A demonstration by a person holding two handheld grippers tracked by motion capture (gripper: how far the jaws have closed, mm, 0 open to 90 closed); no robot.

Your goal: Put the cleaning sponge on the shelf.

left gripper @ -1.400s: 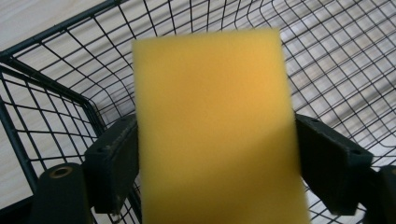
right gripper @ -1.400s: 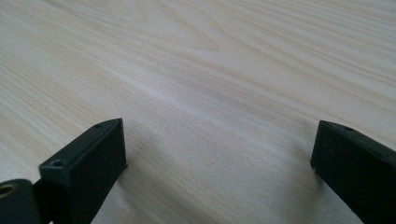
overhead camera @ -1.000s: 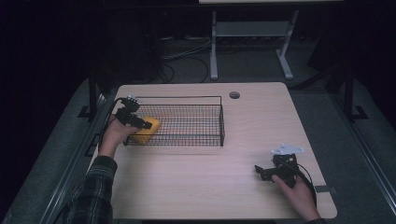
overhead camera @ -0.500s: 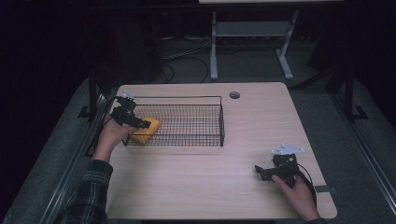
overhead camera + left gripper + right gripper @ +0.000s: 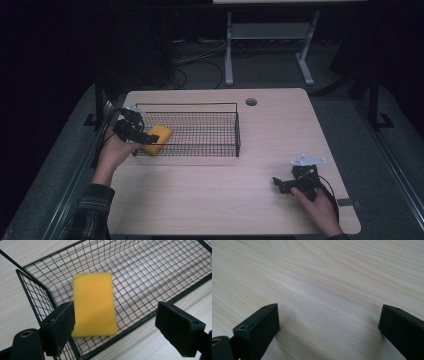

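Little has been shifted since the earlier frames: the left tongs [image 5: 141, 134] have been drawn back a touch toward the counter's left edge, while the right tongs [image 5: 283, 185] have been kept where they were.

From the high view, the left tongs are held at the left end of the black wire basket [image 5: 235, 131], and the yellow sponge [image 5: 157, 139] is seen just beyond them, in the basket's left end. In the left gripper view the jaws are spread wide, and the sponge [image 5: 94, 303] is seen lying flat on the mesh floor, apart from both pads; the near corner of the basket [image 5: 37, 291] is seen close beside the left pad.

The right tongs are held low over the bare wood of the counter [image 5: 270, 130] near its front right corner, well apart from the basket. In the right gripper view their jaws are spread, with nothing but wood grain [image 5: 324, 285] between them.
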